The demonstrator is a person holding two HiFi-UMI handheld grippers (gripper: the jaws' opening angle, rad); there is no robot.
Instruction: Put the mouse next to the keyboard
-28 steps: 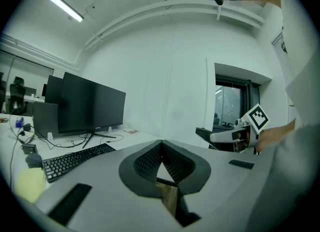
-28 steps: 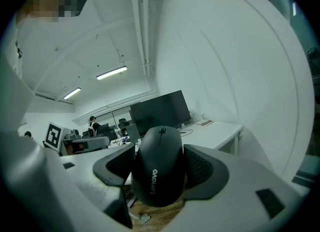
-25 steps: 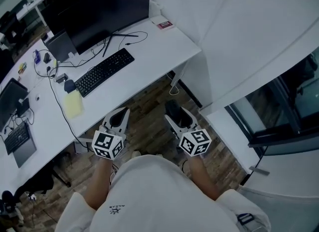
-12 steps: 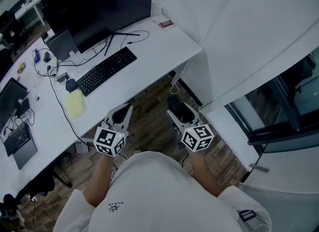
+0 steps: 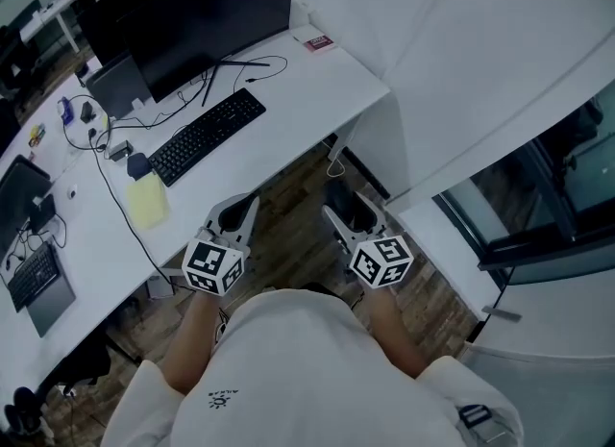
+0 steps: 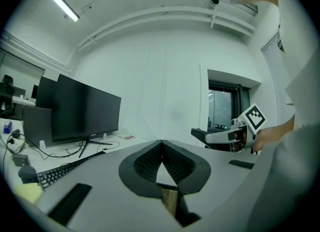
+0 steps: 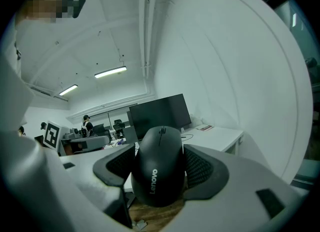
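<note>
Pinching the black plastic mouse, the right tongs hold it lower centre, clear of the white bench, ready for carrying to the black keyboard upper left; left tongs pressed together, empty.

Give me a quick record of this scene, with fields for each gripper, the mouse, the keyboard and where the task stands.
left gripper: jaws together, nothing between them, held above the wood floor off the desk edge
right gripper: shut on the mouse
mouse: black, clamped between the right jaws, not on the desk
keyboard: black, on the white desk, in front of the monitor
task state: mouse not yet set beside the keyboard
</note>
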